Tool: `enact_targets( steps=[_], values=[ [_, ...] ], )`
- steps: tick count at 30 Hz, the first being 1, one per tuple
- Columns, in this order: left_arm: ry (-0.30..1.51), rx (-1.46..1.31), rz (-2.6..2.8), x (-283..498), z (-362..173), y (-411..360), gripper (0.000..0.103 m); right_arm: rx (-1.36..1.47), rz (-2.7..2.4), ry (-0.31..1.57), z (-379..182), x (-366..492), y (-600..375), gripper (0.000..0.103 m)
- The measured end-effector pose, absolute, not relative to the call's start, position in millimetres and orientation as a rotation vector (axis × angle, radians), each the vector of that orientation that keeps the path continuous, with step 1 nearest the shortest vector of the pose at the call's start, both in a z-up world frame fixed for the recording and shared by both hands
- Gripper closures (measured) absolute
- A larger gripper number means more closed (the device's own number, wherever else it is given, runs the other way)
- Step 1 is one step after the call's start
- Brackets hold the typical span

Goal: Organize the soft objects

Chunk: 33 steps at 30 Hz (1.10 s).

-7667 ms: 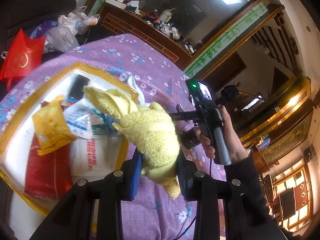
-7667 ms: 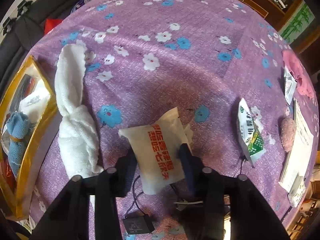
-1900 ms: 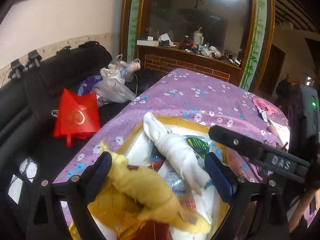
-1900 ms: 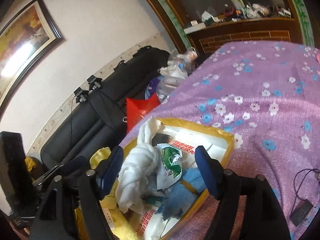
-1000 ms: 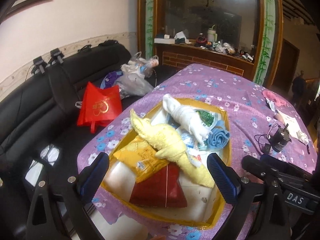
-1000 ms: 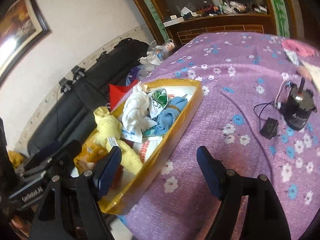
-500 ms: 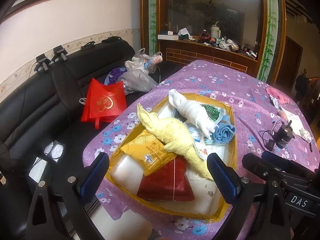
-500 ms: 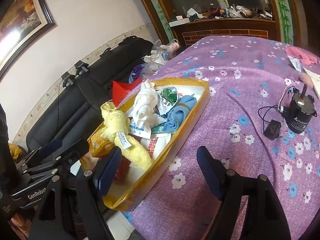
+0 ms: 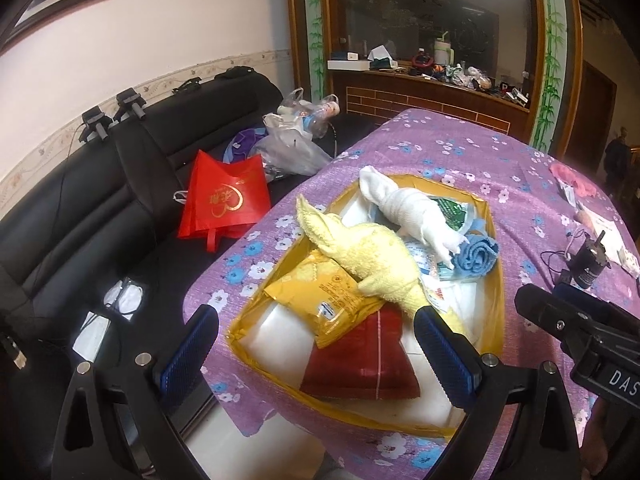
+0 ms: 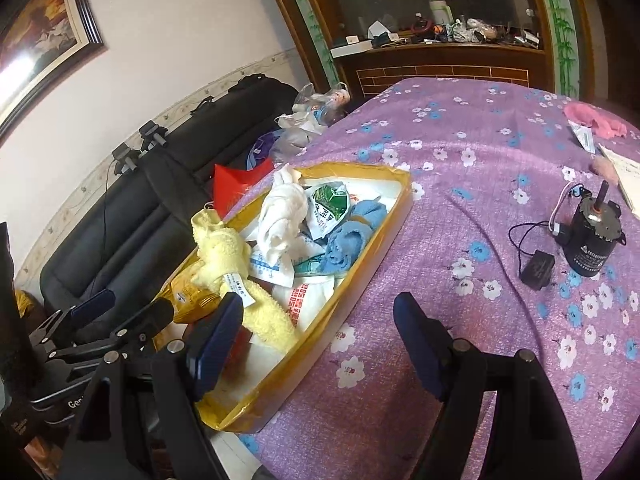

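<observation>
A yellow-rimmed tray (image 9: pixel 495 312) (image 10: pixel 394 222) sits at the table's near-left edge. In it lie a yellow towel (image 9: pixel 372 256) (image 10: pixel 224 256), a white towel (image 9: pixel 412 208) (image 10: pixel 280 216), a rolled blue towel (image 9: pixel 478 254) (image 10: pixel 348 236), a yellow packet (image 9: pixel 320 294), a red packet (image 9: pixel 360 364) and white and green packets (image 10: pixel 326 204). My left gripper (image 9: pixel 320 352) is open and empty, held back above the tray's near end. My right gripper (image 10: pixel 320 336) is open and empty, over the tray's near-right rim. The left gripper's fingers (image 10: pixel 94 304) show in the right wrist view.
The table has a purple flowered cloth (image 10: pixel 480 160). On it stand a black motor with cable and adapter (image 10: pixel 592 240) (image 9: pixel 588 264), papers and a pink cloth (image 10: pixel 596 120). A black sofa (image 9: pixel 100 200) with a red bag (image 9: pixel 224 200) and plastic bags (image 9: pixel 292 144) is at the left.
Both grippers have pulled back and up from the tray, open and empty. Over the last half second the views barely shifted. Earlier, the left held the yellow towel and the right a white packet.
</observation>
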<state>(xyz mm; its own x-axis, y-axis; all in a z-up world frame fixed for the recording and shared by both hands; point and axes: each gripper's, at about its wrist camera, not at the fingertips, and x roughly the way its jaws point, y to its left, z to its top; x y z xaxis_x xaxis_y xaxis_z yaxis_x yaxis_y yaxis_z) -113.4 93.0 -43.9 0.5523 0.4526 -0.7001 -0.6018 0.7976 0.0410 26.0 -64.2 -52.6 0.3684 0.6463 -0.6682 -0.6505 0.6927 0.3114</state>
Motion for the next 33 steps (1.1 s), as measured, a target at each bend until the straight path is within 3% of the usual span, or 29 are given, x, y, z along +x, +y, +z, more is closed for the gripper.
enact_targets(
  steps=[33],
  values=[
    [0.795, -0.205, 0.649, -120.2, -49.6, 96.2, 0.003, -0.044, 0.843, 0.872, -54.8, 13.5, -48.0, 0.026]
  ],
)
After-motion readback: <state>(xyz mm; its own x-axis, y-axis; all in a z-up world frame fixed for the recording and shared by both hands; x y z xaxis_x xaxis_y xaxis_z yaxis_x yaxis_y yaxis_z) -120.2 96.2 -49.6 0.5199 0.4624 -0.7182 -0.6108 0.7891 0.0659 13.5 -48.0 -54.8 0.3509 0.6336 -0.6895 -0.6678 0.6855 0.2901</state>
